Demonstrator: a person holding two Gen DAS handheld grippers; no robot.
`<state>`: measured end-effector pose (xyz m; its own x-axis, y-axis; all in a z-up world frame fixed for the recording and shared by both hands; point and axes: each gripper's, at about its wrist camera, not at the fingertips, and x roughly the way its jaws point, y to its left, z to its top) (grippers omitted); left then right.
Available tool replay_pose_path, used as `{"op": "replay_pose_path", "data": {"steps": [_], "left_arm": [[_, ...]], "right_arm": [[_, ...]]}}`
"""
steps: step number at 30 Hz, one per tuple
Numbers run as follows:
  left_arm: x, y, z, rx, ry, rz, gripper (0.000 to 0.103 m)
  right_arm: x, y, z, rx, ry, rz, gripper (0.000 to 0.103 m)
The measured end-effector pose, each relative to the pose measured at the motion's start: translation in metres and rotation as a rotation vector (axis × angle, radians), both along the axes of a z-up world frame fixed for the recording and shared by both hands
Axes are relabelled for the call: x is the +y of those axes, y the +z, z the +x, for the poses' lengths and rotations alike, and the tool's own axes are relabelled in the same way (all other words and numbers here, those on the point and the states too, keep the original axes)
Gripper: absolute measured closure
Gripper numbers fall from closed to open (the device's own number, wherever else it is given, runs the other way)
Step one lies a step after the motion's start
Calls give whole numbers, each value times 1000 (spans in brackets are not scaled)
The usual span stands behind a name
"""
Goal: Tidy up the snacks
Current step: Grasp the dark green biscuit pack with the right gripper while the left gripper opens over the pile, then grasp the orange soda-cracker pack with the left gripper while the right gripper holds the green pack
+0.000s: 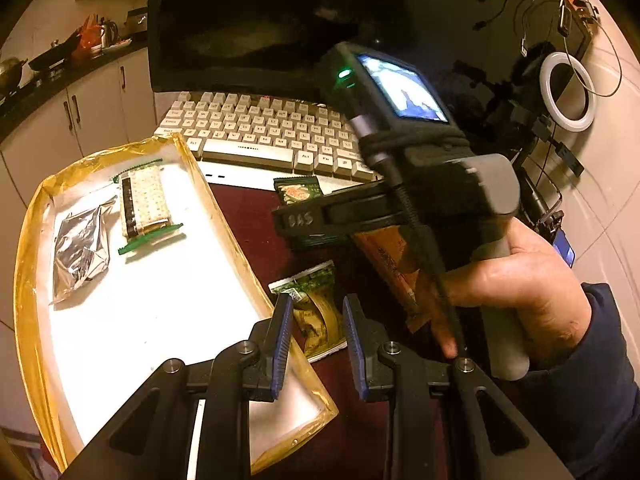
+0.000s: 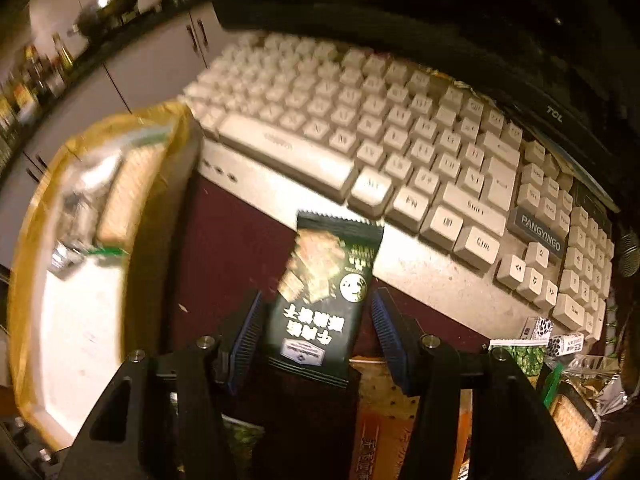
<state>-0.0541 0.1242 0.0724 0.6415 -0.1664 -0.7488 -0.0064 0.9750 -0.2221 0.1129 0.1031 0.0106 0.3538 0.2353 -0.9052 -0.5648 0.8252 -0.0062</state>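
A white tray (image 1: pixel 140 320) with a yellow taped rim holds a silver foil packet (image 1: pixel 80 252) and a cracker pack (image 1: pixel 146 204). My left gripper (image 1: pixel 316 344) is open and empty above the tray's right rim, near a green and yellow snack packet (image 1: pixel 316 312) on the dark red table. My right gripper (image 2: pixel 316 332) is open, its fingers either side of a dark green cracker packet (image 2: pixel 324 292) without touching it. That gripper's body shows in the left wrist view (image 1: pixel 420 184), above the same packet (image 1: pixel 298 190) and an orange packet (image 1: pixel 392 256).
A white keyboard (image 2: pixel 380 140) lies behind the snacks, in front of a dark monitor (image 1: pixel 260 20). More snack packets (image 2: pixel 560 380) are piled at the right. The tray also shows at the left in the right wrist view (image 2: pixel 80 340). A ring light (image 1: pixel 568 92) and cables hang at the right.
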Motion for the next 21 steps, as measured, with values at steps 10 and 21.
{"op": "replay_pose_path", "data": {"steps": [10,21], "left_arm": [[-8,-3,8,35,-13,5,77],[-59,-23,41,140,-111,0,76]], "right_arm": [[-42,-3,-11,-23,-15,24,58],[-153,31,-42,-64,-104,306,58]]}}
